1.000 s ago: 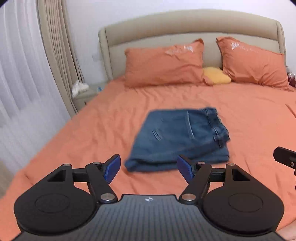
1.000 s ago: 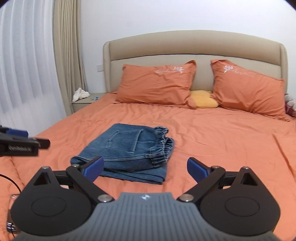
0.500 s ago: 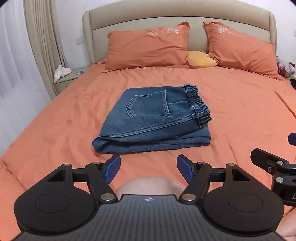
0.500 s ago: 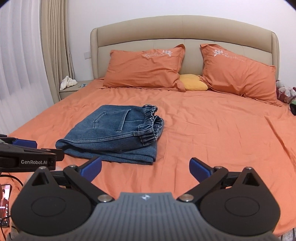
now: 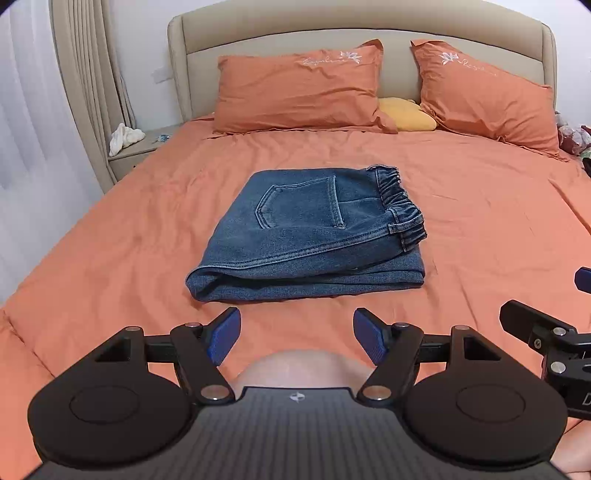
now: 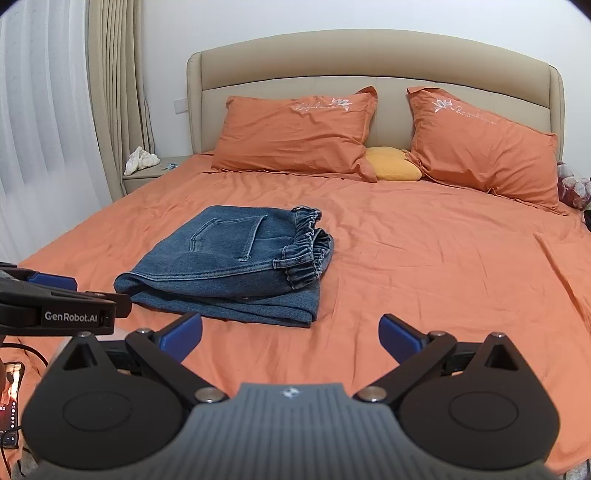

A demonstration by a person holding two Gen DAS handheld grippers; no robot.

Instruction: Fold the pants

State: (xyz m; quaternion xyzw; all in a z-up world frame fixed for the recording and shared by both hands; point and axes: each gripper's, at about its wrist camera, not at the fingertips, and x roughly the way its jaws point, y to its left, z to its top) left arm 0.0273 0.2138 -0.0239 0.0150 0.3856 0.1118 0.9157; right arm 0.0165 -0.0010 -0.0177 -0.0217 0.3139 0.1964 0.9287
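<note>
orange-sheeted bed (image 6: 424,266), beige padded headboard (image 6: 369,62), white wall (image 6: 295,22), beige curtains (image 6: 114,92), bedside table (image 6: 147,175)

Folded pants (image 5: 310,229) lie on the bed (image 5: 480,229), mid-mattress, waistband end toward the right. Two pillows (image 5: 299,92) lean against the headboard (image 5: 362,33) behind them, a small cushion (image 5: 404,114) between the two. A nightstand (image 5: 136,151) stands left of the bed, with a curtain (image 5: 85,81) behind it. Left hand-held gripper (image 5: 297,341) and right hand-held gripper (image 6: 291,338) sit near the foot edge, both in front of the pants and apart from them, left beside right.
</note>
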